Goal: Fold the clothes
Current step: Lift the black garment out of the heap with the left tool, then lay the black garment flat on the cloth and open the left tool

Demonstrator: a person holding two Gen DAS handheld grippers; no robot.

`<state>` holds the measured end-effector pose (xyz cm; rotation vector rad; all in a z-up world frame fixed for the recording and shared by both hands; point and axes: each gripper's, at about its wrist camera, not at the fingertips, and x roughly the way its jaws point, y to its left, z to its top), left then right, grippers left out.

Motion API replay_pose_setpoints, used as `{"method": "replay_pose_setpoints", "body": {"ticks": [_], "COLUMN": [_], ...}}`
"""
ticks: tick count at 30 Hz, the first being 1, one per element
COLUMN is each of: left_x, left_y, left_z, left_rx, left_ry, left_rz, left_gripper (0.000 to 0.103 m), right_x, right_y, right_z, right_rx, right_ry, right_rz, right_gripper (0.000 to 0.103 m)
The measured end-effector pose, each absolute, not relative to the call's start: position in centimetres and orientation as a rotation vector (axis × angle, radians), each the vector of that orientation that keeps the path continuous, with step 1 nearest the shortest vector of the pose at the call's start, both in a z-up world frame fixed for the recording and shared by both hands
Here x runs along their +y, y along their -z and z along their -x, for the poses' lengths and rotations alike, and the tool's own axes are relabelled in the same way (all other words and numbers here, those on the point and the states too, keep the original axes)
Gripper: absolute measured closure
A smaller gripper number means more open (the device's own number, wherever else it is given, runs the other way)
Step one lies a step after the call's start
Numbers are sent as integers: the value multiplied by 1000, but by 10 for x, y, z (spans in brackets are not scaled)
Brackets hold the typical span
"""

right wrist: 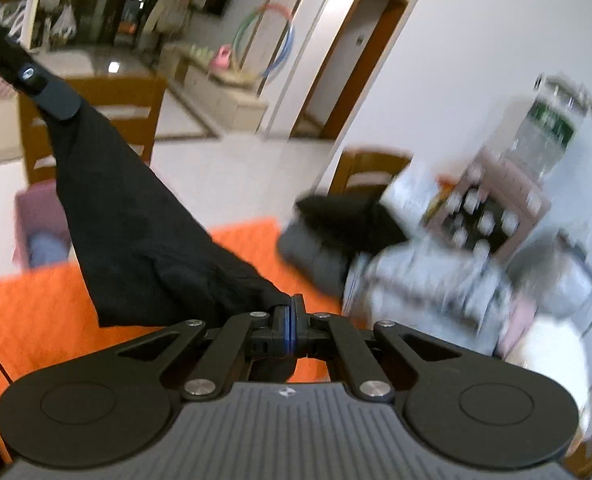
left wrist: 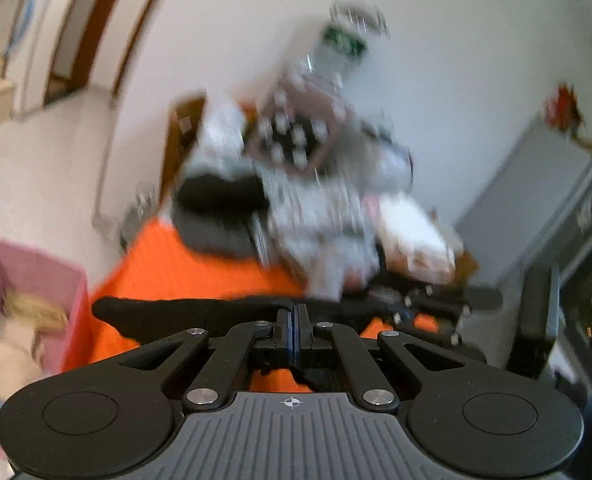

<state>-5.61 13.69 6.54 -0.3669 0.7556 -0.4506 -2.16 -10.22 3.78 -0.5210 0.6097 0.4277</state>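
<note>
A black garment (right wrist: 143, 240) hangs stretched in the air above the orange table cover (right wrist: 35, 312). My right gripper (right wrist: 293, 306) is shut on one corner of it. My left gripper shows in the right wrist view (right wrist: 55, 100) at upper left, holding the other corner higher up. In the left wrist view my left gripper (left wrist: 294, 314) is shut on the black garment (left wrist: 167, 314), which spreads sideways just past the fingertips. The right gripper's fingers (left wrist: 436, 304) show there at the right, dark and blurred.
A pile of folded dark and light clothes (right wrist: 336, 232), boxes and a plastic bottle (right wrist: 544, 136) sits at the table's far side. A pink bin (left wrist: 27, 280) with clothes stands left of the table. Wooden chairs (right wrist: 91, 120) stand behind. Both views are motion-blurred.
</note>
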Motion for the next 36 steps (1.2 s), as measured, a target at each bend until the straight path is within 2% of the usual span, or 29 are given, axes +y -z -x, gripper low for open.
{"method": "replay_pose_setpoints", "body": {"ticks": [7, 16, 20, 25, 36], "left_x": [90, 67, 70, 91, 125], "left_y": [8, 47, 51, 45, 54], "left_z": [90, 116, 121, 133, 121], "left_rx": [1019, 1176, 1192, 1169, 1086], "left_ry": [511, 477, 442, 373, 80], "left_rz": [277, 281, 336, 421, 531], "left_gripper": [100, 99, 97, 93, 88], "right_x": [-134, -155, -160, -166, -179], "right_y": [34, 72, 75, 59, 26], "right_z": [77, 127, 128, 122, 37], "right_rx": [805, 958, 1040, 1093, 1003], "right_ry": [-480, -577, -654, -792, -820], "right_rz": [521, 494, 464, 419, 305], "right_gripper": [101, 101, 98, 80, 79]}}
